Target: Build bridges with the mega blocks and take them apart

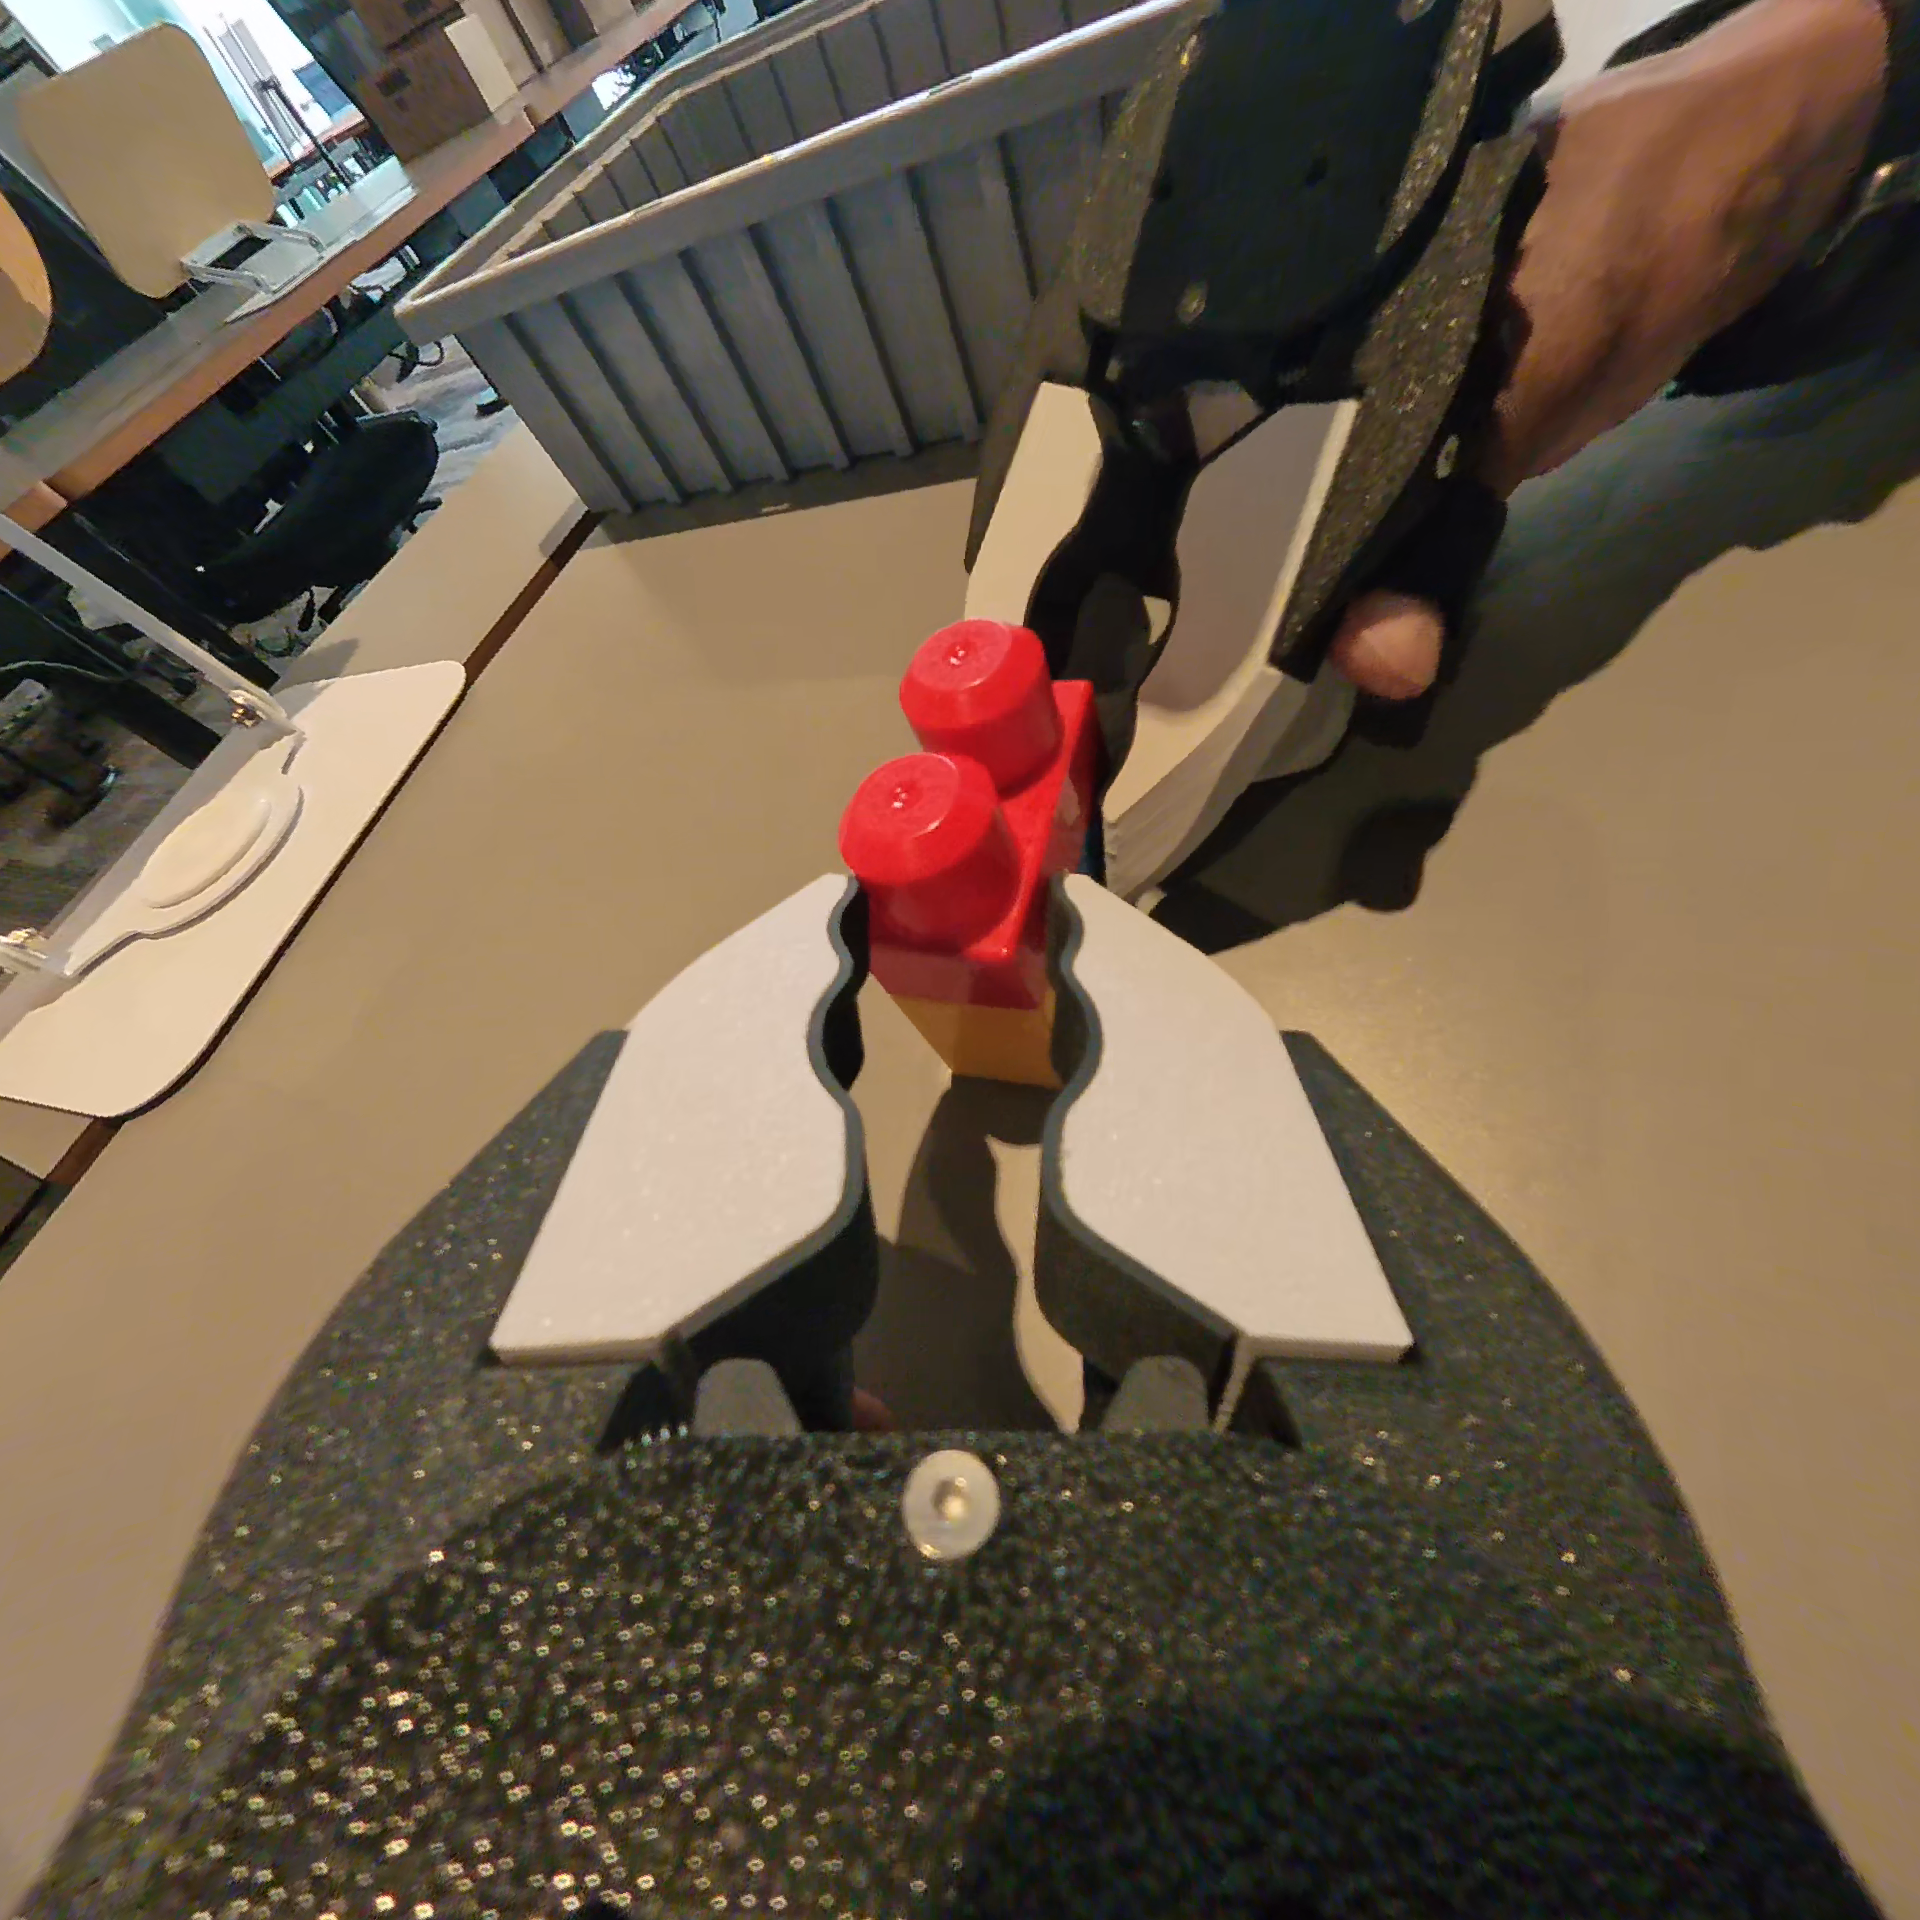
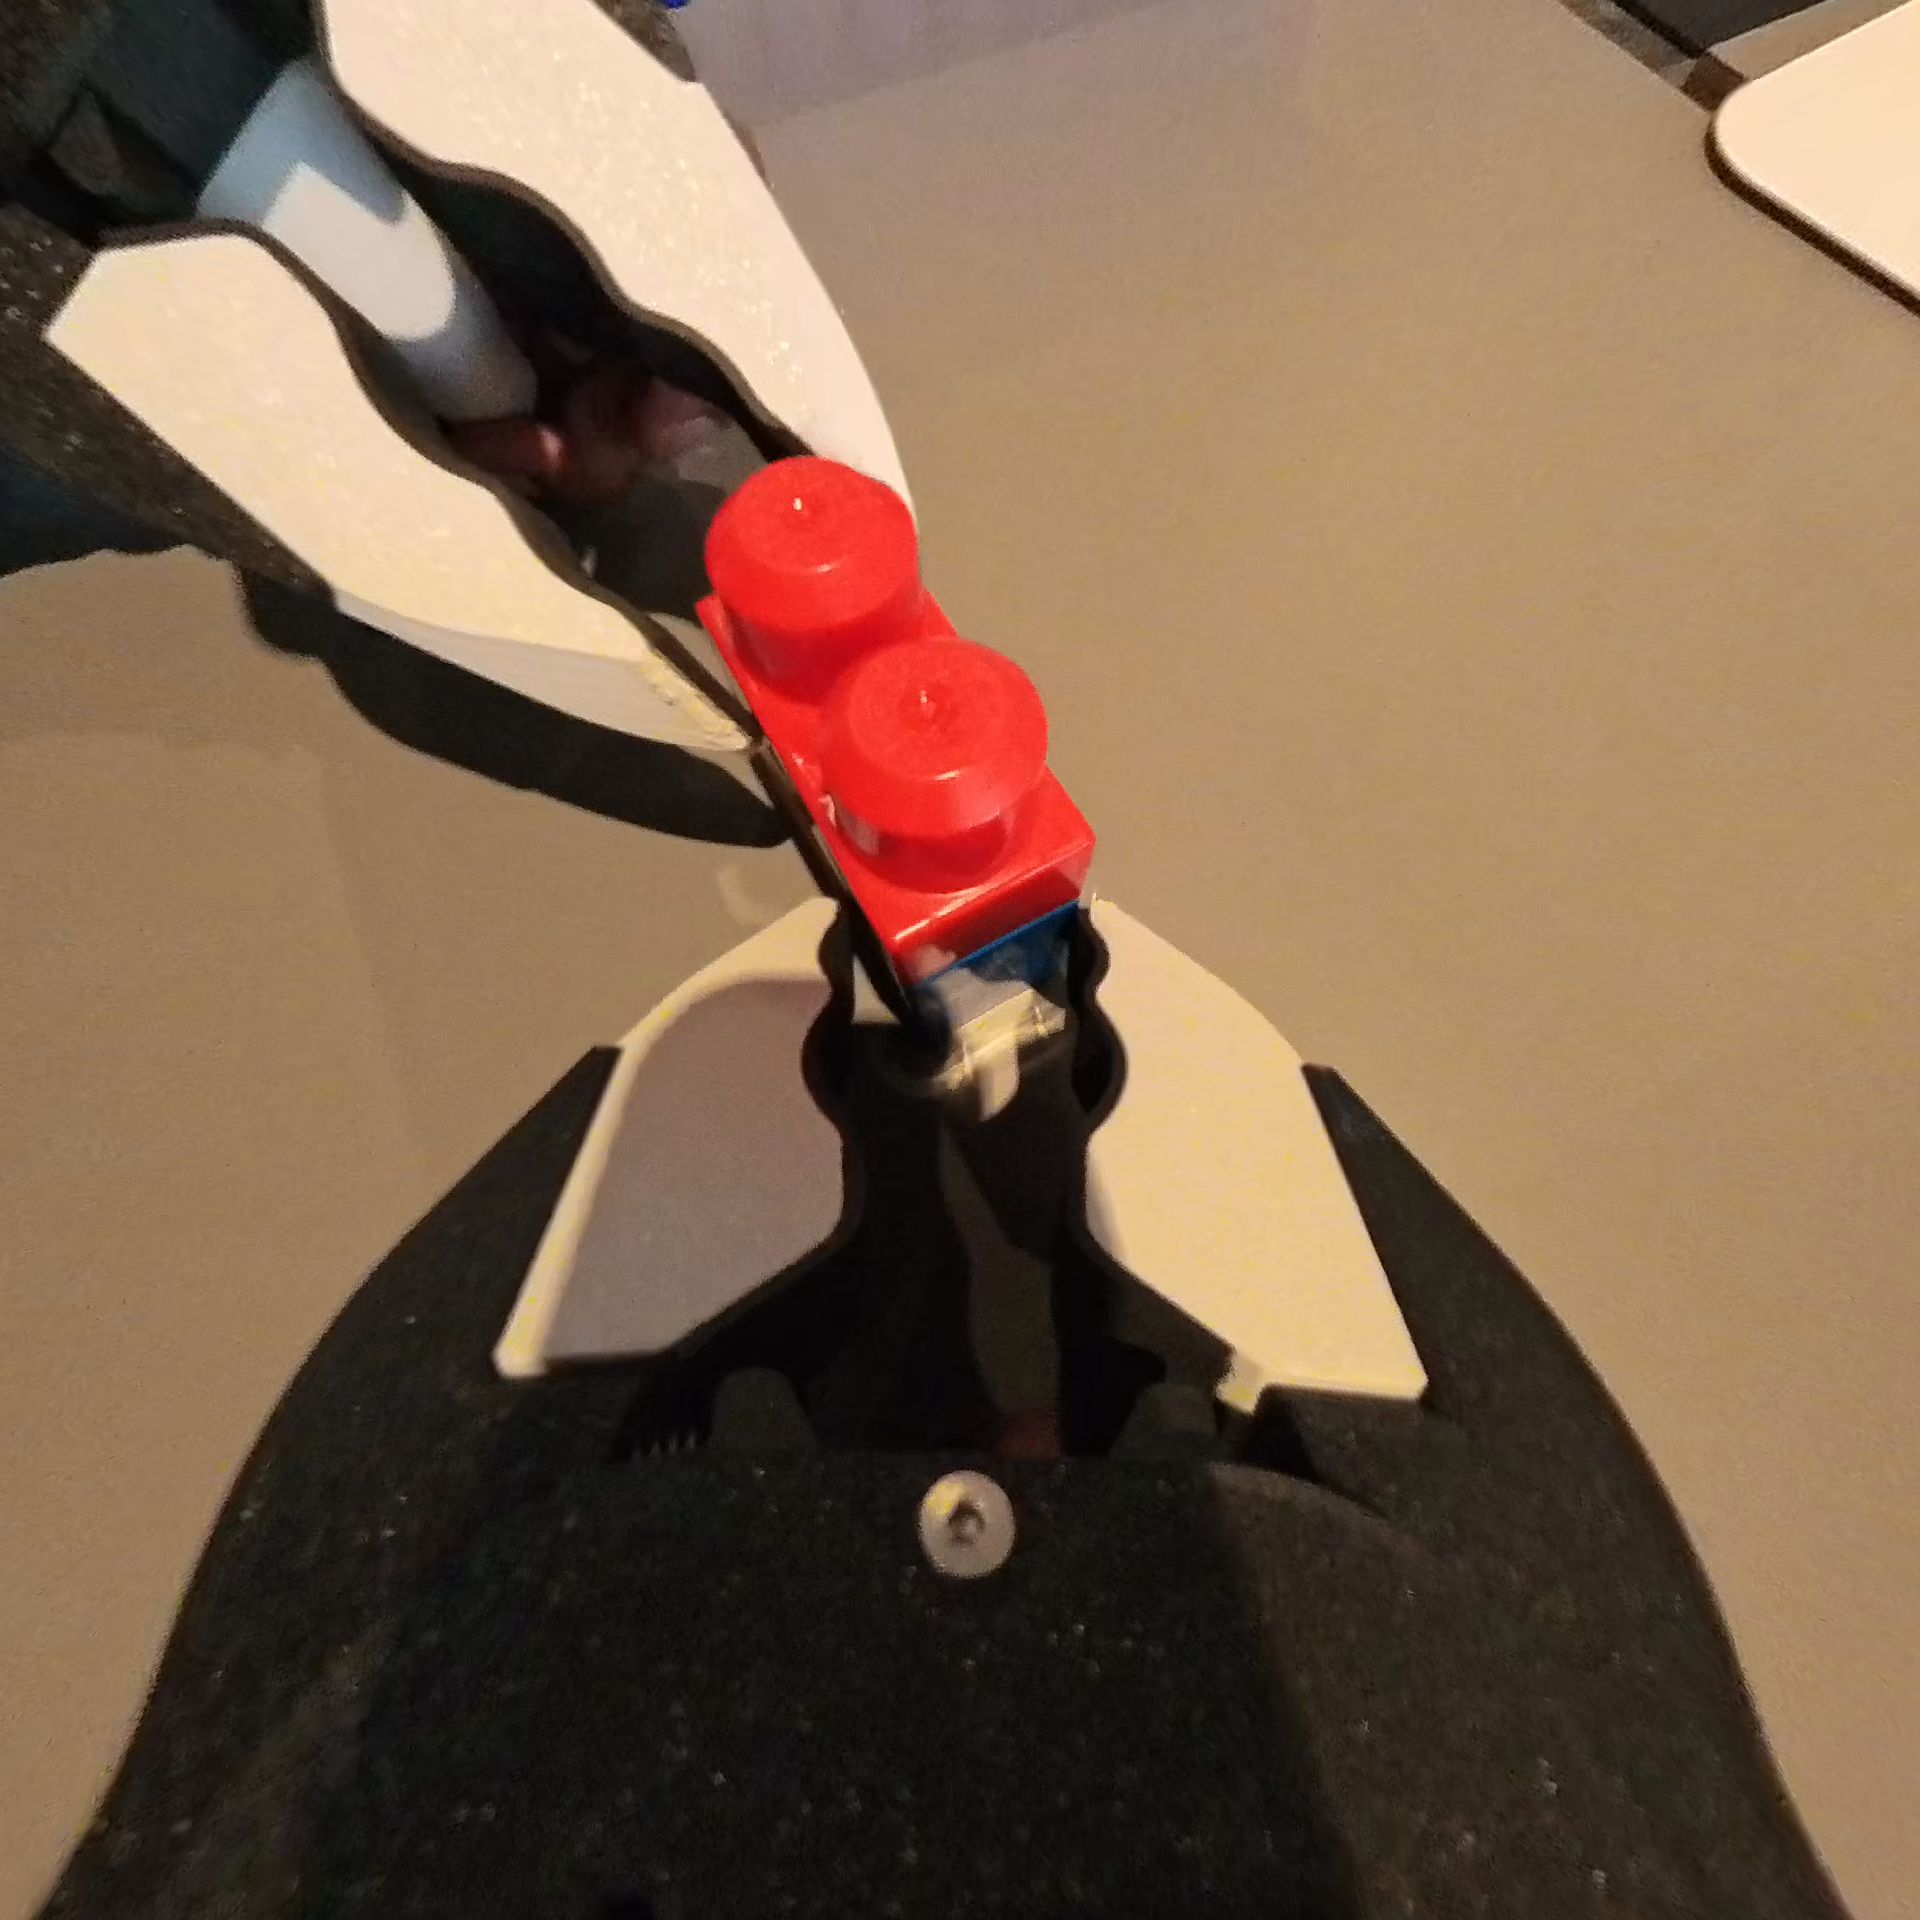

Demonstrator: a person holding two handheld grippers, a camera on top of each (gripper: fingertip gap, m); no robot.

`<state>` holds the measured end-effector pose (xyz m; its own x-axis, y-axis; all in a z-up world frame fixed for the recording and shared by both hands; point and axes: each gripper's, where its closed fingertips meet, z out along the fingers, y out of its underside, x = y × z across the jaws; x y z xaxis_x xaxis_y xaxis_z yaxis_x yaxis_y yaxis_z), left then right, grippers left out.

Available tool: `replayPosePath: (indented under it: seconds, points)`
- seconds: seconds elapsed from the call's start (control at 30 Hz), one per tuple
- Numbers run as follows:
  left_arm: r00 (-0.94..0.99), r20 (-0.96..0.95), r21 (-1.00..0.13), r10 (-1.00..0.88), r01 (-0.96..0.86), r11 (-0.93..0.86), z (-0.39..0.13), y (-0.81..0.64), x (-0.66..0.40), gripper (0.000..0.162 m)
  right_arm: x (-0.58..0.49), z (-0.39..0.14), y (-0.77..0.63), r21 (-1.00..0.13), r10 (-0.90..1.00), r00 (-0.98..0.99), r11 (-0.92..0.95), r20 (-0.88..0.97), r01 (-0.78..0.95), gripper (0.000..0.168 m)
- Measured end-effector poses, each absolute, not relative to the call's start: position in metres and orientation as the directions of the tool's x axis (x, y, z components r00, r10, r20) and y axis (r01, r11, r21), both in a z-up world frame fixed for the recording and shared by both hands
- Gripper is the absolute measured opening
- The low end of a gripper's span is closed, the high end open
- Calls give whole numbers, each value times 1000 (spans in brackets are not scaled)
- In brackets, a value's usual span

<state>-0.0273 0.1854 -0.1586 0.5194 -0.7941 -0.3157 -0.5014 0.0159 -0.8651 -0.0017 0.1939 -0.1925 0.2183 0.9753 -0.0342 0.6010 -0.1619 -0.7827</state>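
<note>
A red two-stud block (image 1: 977,831) lies as a span on a yellow block (image 1: 1003,1039) at my near end in the left wrist view. In the right wrist view the red block (image 2: 894,748) rests on a blue block (image 2: 1013,951). My left gripper (image 1: 956,925) is shut on the red block's near end, with its fingers also flanking the yellow block. My right gripper (image 2: 961,920) is shut on the blue block. It shows opposite in the left wrist view (image 1: 1081,748), held by a hand (image 1: 1662,239). The left gripper shows in the right wrist view (image 2: 800,603).
A grey ribbed bin (image 1: 727,343) stands at the back of the beige table (image 1: 1558,1039). A white mat (image 1: 208,883) lies at the table's left edge and also shows in the right wrist view (image 2: 1829,177). Desks and office chairs stand beyond the edge.
</note>
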Motion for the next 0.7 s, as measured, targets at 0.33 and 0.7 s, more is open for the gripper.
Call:
replayPosePath:
  seconds: [0.33, 0.7]
  points:
    - [516, -318, -865, -795, -502, 20, -159, 186, -28, 32, 5, -162, 187, -890, 986, 80, -167, -147, 423, 46]
    - [509, -297, -871, -808, -491, 10, -159, 185, -27, 31, 3, -164, 192, -884, 999, 49, -12, 13, 467, 55]
